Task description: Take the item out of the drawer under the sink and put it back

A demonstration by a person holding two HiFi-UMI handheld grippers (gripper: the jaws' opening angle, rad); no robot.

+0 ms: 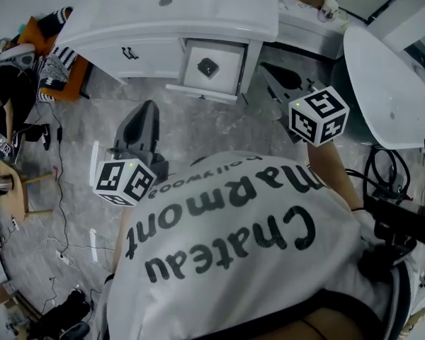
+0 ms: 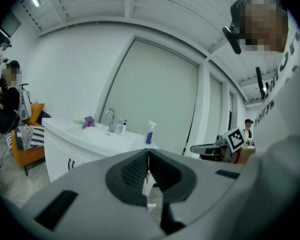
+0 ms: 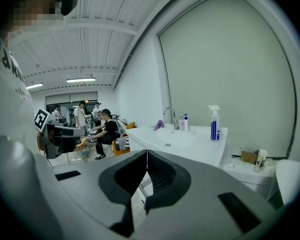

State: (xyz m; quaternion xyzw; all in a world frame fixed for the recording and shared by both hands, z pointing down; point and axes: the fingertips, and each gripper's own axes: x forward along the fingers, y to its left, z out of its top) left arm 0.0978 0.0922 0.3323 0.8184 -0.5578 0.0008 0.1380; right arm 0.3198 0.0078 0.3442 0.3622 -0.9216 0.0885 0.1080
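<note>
Under the white sink counter one drawer stands pulled out. A small dark item lies in it. My left gripper hangs over the grey floor, well in front of the drawer and a little left of it. It is shut, and in the left gripper view the pads meet with nothing between them. My right gripper sits just right of the drawer's front corner. It is shut too, and the right gripper view shows it empty. Both point toward the sink.
A white toilet stands at the right, close to my right arm. At the left are an orange chair with striped cloth and cables on the floor. A spray bottle stands on the counter. People sit farther back.
</note>
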